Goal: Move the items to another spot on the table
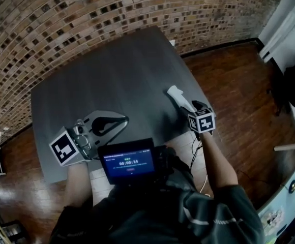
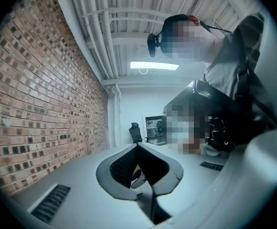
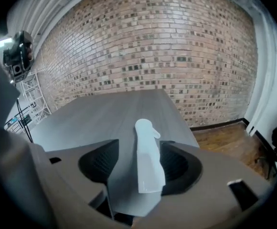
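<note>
Head view first: dark grey table (image 1: pixel 112 70) set against a brick wall (image 1: pixel 61 14), wooden floor (image 1: pixel 239 75) to its right; left gripper (image 1: pixel 122 120) low by the near edge, jaws drawn together tip to tip; right gripper (image 1: pixel 190 108) near the table's right edge, reaching onto a white plastic piece (image 1: pixel 178 95) that lies on the tabletop and points away from the person; small lit screen (image 1: pixel 128 164) at the chest between the two arms, well apart from the piece. Left gripper view next: left gripper (image 2: pixel 137 147) tipped up toward the ceiling, jaws clenched with tips meeting; beyond them the brick wall (image 2: pixel 38 89), a ceiling lamp (image 2: pixel 154 66) and an office chair (image 2: pixel 135 132) far off. Right gripper view last: right gripper (image 3: pixel 141 144) released, jaws standing wide; white plastic piece (image 3: pixel 148 161) lying lengthwise between them – close against the right-hand jaw, a strip of bare table (image 3: pixel 95 113) showing between it and the left-hand one; open tabletop ahead of the piece; scaffold (image 3: pixel 28 99) off to the left by the brick wall (image 3: pixel 153 46), wooden floor (image 3: pixel 224 132) to the right.
</note>
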